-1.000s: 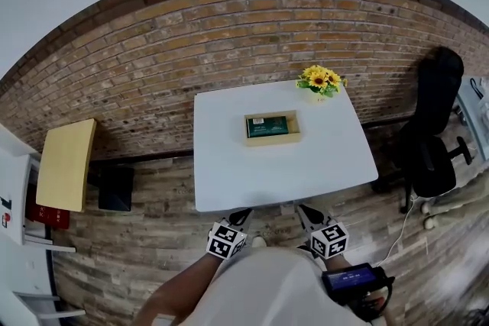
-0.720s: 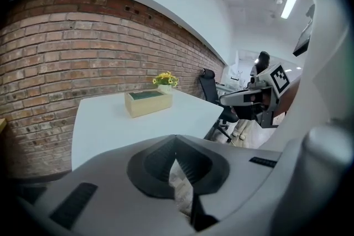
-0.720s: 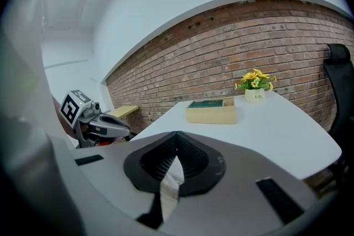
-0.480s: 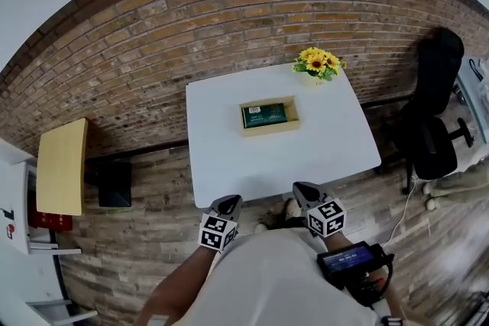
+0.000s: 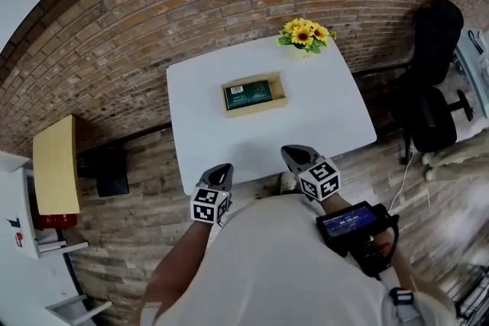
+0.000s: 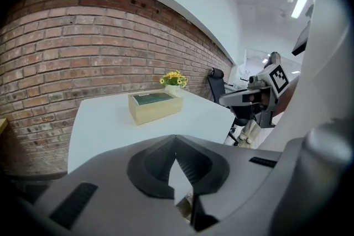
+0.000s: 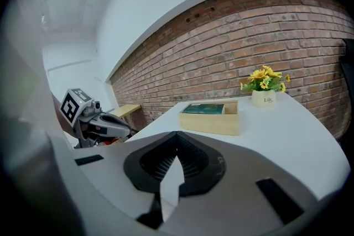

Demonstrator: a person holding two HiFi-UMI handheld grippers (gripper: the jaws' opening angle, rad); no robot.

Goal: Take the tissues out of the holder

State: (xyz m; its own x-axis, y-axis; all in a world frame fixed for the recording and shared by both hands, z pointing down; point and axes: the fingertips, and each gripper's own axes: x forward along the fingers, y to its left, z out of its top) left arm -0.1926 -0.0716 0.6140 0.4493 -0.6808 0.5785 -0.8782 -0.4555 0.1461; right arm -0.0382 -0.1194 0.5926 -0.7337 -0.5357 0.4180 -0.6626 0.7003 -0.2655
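A light wooden holder (image 5: 255, 103) sits in the middle of the white table (image 5: 321, 118), with a dark green tissue pack (image 5: 247, 93) lying flat inside it. Both grippers hover at the table's near edge, well short of the holder. My left gripper (image 5: 220, 170) is shut and holds nothing. My right gripper (image 5: 293, 155) also has its jaws together and is empty. The left gripper view shows the holder (image 6: 157, 109) and pack (image 6: 152, 98) ahead beyond the shut jaws. From the right gripper view the holder (image 7: 213, 123) and pack (image 7: 203, 109) lie ahead.
A pot of yellow flowers (image 5: 305, 34) stands at the table's far right corner. A black office chair (image 5: 432, 88) is to the right, a yellow side table (image 5: 55, 164) to the left. A brick wall runs behind the table.
Both grippers have moved forward from below the table's near edge up to it, side by side. The table and holder now sit lower and further left in the head view.
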